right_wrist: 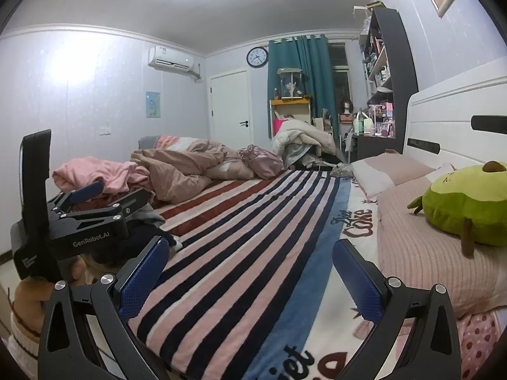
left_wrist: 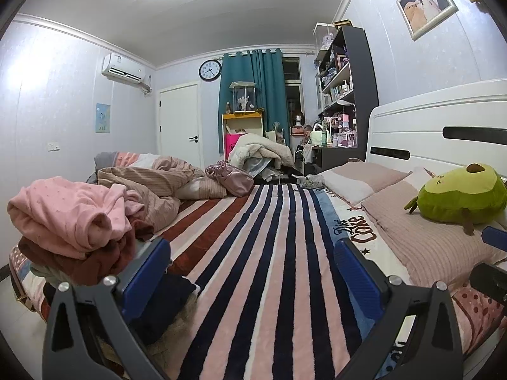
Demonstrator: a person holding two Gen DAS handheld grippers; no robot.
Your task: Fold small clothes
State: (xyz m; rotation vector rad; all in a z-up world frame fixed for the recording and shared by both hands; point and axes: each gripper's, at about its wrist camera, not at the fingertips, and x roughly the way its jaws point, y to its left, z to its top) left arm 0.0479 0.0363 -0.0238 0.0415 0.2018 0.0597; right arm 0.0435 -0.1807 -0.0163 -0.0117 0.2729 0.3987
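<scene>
The clothes pile (left_wrist: 73, 221) is sitting at the left edge of the bed, with a pink top (left_wrist: 63, 212) lying crumpled on a dark red garment (left_wrist: 95, 259), and a dark piece (left_wrist: 168, 304) is lying just beside your left gripper's left finger. Your left gripper (left_wrist: 253, 272) is hovering above the striped blanket (left_wrist: 253, 253) with its jaws spread wide and nothing between them. Your right gripper (right_wrist: 250, 272) is also hanging released over the same blanket, gripping nothing. From the right wrist view, your left gripper (right_wrist: 107, 193) is showing at the far left, pointing toward the pile (right_wrist: 98, 174), which is sitting close in front of its fingers; whether they are touching is hard to tell.

A rumpled beige quilt (left_wrist: 152, 183) is lying behind the pile, and a shiny pink bag (left_wrist: 229, 179) is resting beside it at the far end of the blanket. On the right, a green avocado plush (left_wrist: 459, 196) is sitting on a pink pillow (left_wrist: 421, 240), near the white headboard (left_wrist: 443, 117).
</scene>
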